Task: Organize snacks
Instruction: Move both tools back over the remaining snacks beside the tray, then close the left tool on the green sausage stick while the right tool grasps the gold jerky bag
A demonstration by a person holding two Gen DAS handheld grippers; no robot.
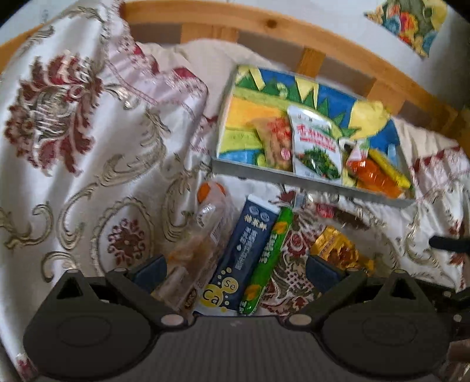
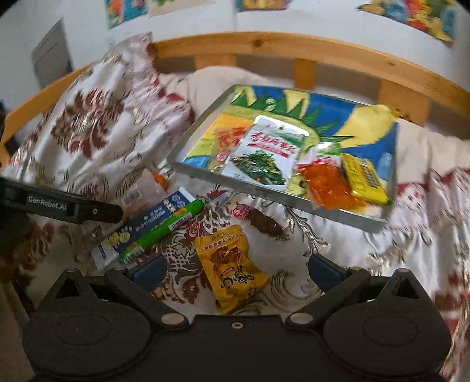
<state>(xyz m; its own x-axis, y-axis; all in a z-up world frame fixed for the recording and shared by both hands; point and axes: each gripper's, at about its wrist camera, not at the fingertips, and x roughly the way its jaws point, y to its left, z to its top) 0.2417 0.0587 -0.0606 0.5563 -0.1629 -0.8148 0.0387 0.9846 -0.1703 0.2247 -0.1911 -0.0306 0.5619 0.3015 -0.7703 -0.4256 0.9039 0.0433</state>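
Note:
A colourful tray lies on the bed and holds several snack packets, among them a green-and-white bag and an orange bag. On the bedspread lie a clear pastry pack, a blue box, a green stick and a yellow packet. My left gripper is open around the pastry pack, blue box and green stick. My right gripper is open around the yellow packet. A left finger shows in the right wrist view.
A floral bedspread covers the bed, bunched high at the left. A wooden bed rail runs behind the tray. A small dark red packet lies before the tray. Colourful pictures hang on the white wall.

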